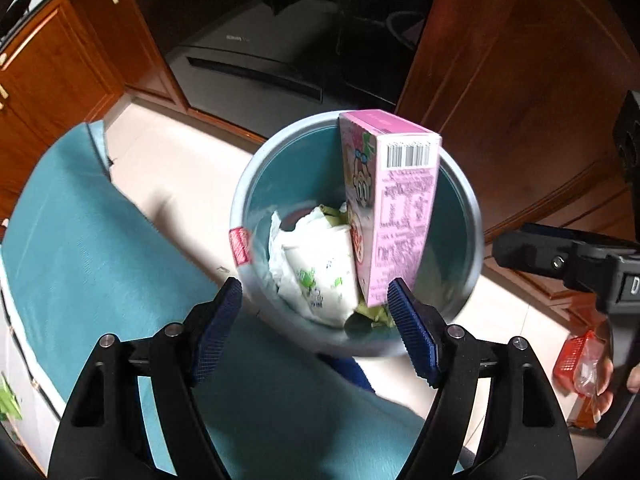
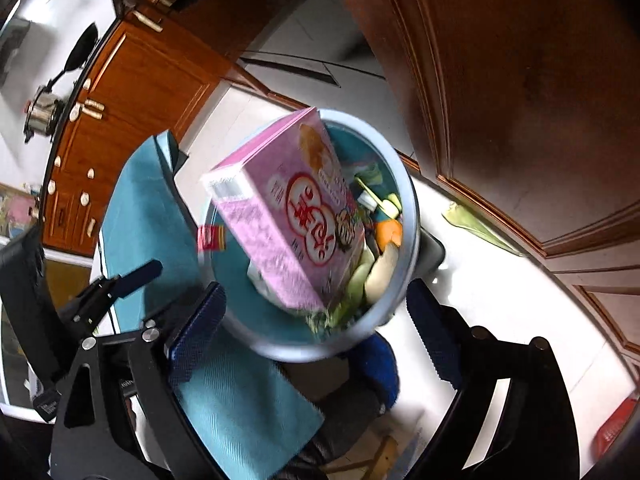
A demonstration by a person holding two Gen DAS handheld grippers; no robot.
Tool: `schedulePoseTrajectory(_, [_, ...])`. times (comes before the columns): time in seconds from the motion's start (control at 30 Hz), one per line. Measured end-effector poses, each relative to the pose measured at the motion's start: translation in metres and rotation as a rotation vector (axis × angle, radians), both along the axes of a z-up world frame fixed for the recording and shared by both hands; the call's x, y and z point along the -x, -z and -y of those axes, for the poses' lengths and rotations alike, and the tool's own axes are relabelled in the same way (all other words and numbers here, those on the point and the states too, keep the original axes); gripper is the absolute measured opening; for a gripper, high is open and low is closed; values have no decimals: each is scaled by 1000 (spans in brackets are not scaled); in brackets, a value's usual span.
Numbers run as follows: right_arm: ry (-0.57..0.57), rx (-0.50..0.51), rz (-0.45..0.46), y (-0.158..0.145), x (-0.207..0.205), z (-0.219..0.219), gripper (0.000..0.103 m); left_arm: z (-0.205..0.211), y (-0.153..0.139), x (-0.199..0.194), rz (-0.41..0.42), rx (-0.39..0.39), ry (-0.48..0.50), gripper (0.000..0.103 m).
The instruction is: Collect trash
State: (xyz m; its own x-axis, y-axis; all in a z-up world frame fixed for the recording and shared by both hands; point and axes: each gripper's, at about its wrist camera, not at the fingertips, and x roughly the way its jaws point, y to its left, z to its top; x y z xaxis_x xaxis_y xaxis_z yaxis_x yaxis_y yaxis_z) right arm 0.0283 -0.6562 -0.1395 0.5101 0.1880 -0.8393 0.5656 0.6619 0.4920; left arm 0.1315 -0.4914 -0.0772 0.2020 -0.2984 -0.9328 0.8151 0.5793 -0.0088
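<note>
Pink cardboard snack box (image 2: 294, 216) stands on end in the round blue-grey plastic bin (image 2: 408, 216), tilted, top above the rim. Right gripper (image 2: 316, 326) released, nearer; left gripper (image 1: 316, 322) also empty, spread.

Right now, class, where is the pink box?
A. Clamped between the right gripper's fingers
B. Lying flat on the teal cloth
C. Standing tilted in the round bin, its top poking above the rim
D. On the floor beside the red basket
C: the pink box leans inside the bin on crumpled white trash, with its barcoded end above the rim; the right gripper is open and empty.
</note>
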Motion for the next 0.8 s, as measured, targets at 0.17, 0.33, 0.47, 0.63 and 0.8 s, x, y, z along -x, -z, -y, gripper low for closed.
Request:
schedulePoseTrajectory(0.17, [-25,52,8,-28,22,-21,96,-24,-25,23,38,25,0,83])
schedulePoseTrajectory(0.33, [-69,107,1,-57,45,-48,96,-56,-51,44,87,94,-8,99])
schedulePoseTrajectory(0.47, [-107,199,-15,-77,61,-72,96,-81,-64,61,106,119,-16,99])
schedulePoseTrajectory(0.63, [-113,332,-79,-94,78,-96,96,-109,-72,76,90,141,-34,99])
schedulePoseTrajectory(0.8, [-107,353,-121,-94,92,-107,96,-123,-72,86,90,141,-45,99])
